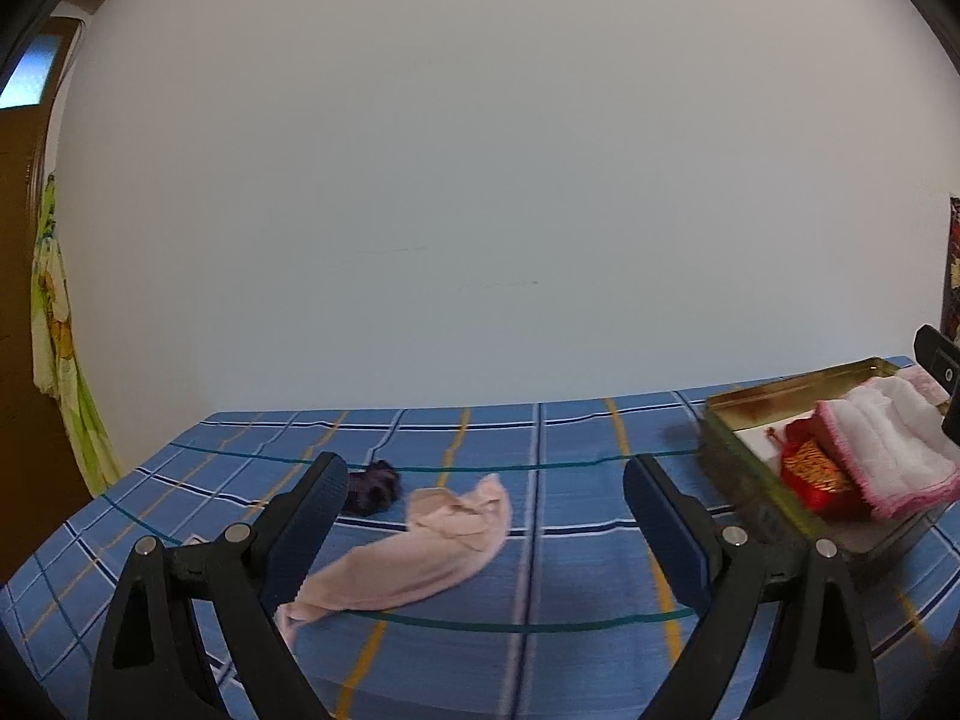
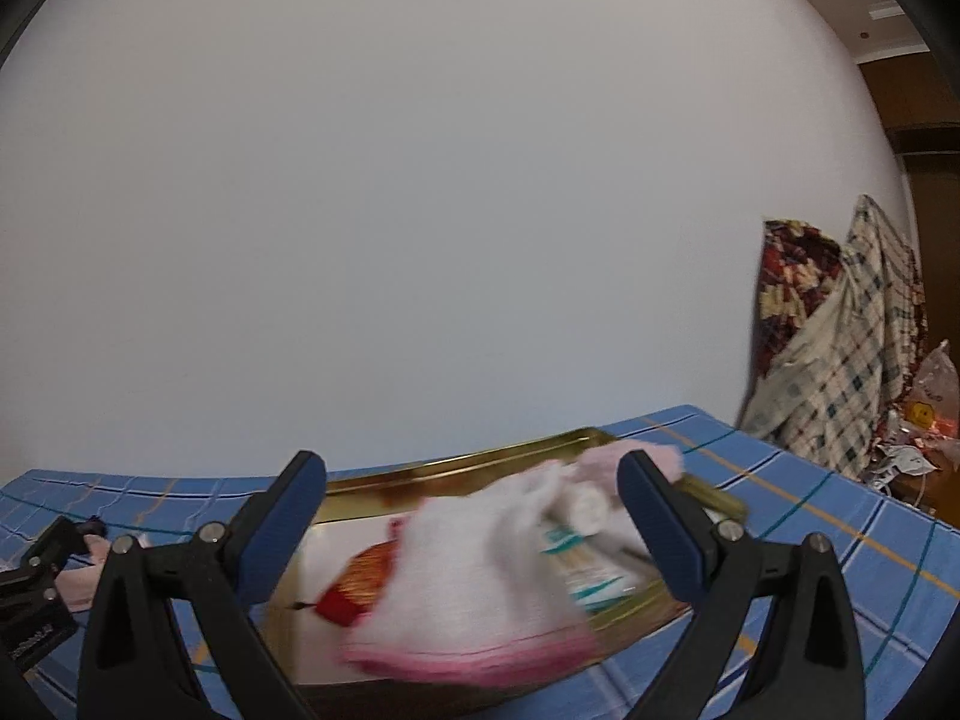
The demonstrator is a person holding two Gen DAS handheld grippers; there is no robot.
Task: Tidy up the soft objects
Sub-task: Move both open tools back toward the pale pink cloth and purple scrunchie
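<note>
Left gripper (image 1: 480, 516) spread wide, empty, over pale pink crumpled cloth (image 1: 420, 546) mid-bed on blue plaid sheet (image 1: 570, 576). Pinch thick middle fold, lift clear, carry to gold metal tin (image 1: 798, 384) near right edge. Right gripper (image 2: 471, 516) released above white pink-edged towel (image 2: 480, 570); blurred, probably untouched.

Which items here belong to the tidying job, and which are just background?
Job: pink sock, dark purple cloth, gold metal tin, white pink-edged towel, red embroidered pouch.
Background: checked fabric pile, green hanging cloth.
</note>
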